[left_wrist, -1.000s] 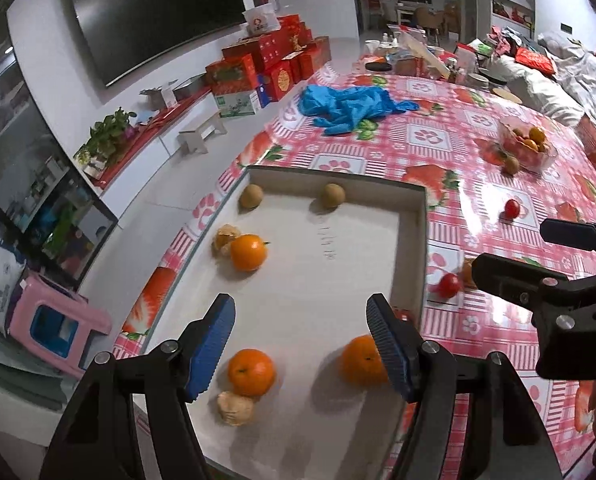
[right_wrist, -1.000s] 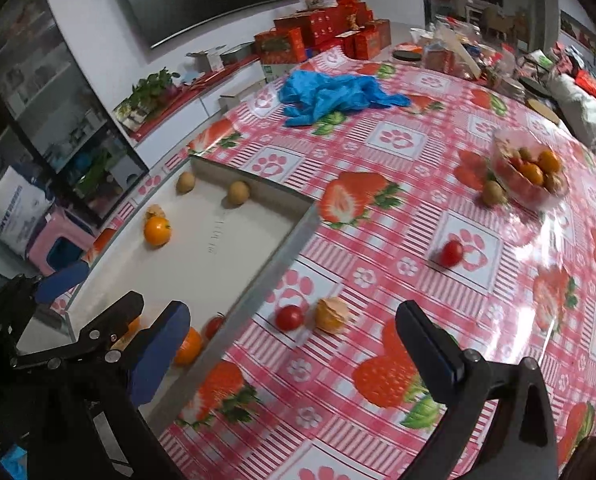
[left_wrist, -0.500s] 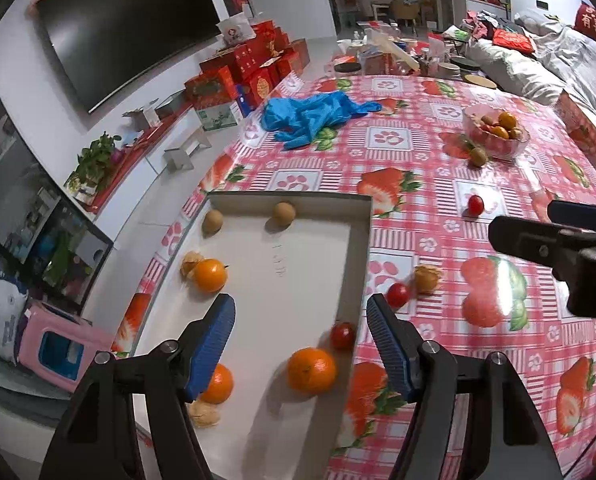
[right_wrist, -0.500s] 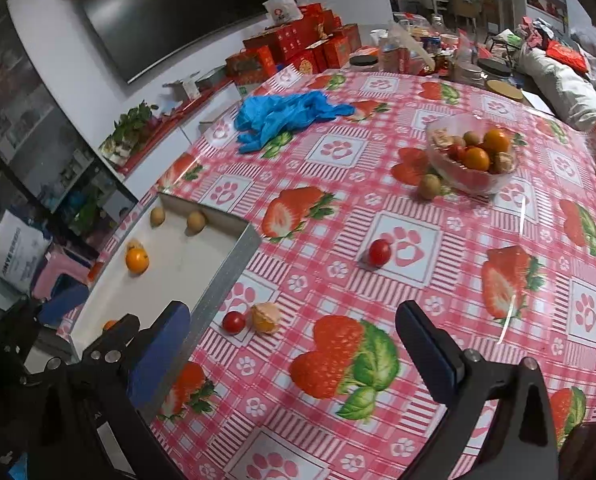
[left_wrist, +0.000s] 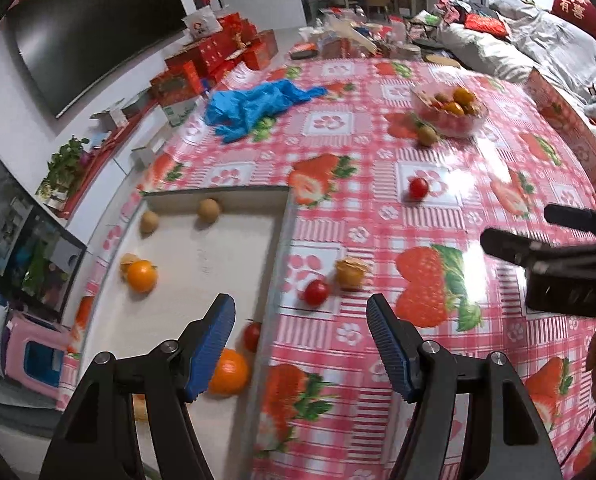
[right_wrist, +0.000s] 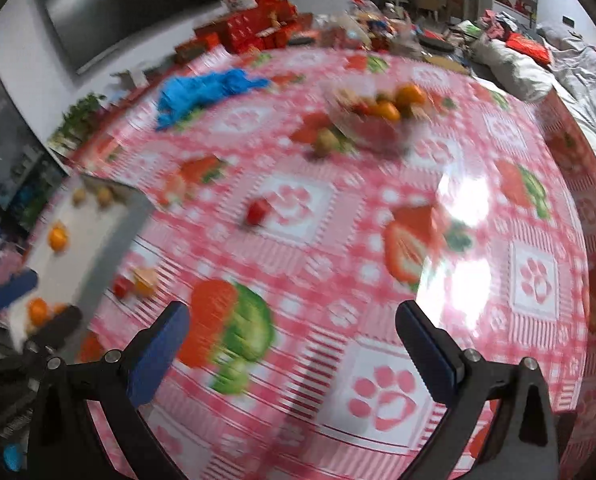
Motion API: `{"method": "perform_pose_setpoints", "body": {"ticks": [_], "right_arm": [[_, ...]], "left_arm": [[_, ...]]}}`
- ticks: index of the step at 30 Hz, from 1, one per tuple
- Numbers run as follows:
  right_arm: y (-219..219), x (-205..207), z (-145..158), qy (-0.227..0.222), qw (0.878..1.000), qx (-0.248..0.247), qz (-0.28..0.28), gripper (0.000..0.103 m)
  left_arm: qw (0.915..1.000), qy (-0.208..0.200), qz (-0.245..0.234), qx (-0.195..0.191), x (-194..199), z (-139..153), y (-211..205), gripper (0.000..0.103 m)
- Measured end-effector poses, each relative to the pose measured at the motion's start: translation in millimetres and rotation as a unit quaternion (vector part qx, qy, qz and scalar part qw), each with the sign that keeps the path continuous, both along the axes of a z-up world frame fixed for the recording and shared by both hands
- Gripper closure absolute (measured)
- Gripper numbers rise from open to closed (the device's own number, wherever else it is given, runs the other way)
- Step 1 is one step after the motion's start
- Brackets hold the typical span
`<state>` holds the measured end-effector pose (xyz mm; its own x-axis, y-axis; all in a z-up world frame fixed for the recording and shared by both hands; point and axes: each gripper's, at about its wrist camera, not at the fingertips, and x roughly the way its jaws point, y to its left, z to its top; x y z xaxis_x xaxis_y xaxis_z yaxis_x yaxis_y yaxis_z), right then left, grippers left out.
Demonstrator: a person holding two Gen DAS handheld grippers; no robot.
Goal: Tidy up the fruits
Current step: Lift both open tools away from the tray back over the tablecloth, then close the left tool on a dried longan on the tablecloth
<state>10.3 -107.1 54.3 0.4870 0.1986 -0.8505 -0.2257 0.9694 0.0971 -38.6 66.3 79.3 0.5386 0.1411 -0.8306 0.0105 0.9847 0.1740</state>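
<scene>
My left gripper [left_wrist: 300,348] is open and empty above the right wall of a shallow grey tray [left_wrist: 277,248]. In the tray lie oranges [left_wrist: 142,276], two brown fruits [left_wrist: 209,210] and a small tomato [left_wrist: 252,336]. On the cloth just right of the tray sit a red tomato [left_wrist: 316,292] and a husked yellow fruit [left_wrist: 351,273]. Another tomato [left_wrist: 418,188] lies farther off. My right gripper [right_wrist: 294,344] is open and empty over bare cloth; the far tomato [right_wrist: 259,211] lies ahead of it. A clear fruit bowl [right_wrist: 372,120] stands beyond, a brown fruit [right_wrist: 327,141] beside it.
A strawberry-print tablecloth [left_wrist: 438,280] covers the round table. Blue gloves [left_wrist: 254,106] lie at the far left. Red boxes and clutter crowd the far edge. A pink stool [left_wrist: 34,356] stands on the floor left of the table. The right gripper's body [left_wrist: 558,272] shows at the right of the left wrist view.
Both grippers have moved to the right across the table. The tray has slid to the left in both views; the left gripper went from over the tray's inside to over its right wall.
</scene>
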Motion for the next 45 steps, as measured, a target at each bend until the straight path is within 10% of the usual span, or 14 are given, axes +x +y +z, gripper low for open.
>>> {"method": "perform_pose_setpoints", "body": {"ticks": [8, 31, 38, 45], "right_arm": [[-26.7, -16.7, -45.2, 0.010, 0.997, -0.071, -0.024, 0.001], [-33.0, -36.9, -53.0, -0.049, 0.997, -0.054, -0.035, 0.000], [-33.4, -37.0, -53.3, -0.049, 0.997, -0.054, -0.035, 0.000], [-33.6, -37.1, -53.3, -0.049, 0.997, -0.053, -0.035, 0.000]], "left_arm": [[0.9995, 0.018, -0.025, 0.006, 14.8, -27.3, -29.1, 0.034], [0.9994, 0.016, -0.029, 0.013, 57.1, -65.6, -39.3, 0.034], [0.9983, 0.026, -0.044, -0.029, 55.9, -67.1, -41.3, 0.080], [0.9934, 0.035, -0.072, -0.082, 28.2, -64.1, -42.0, 0.080]]}}
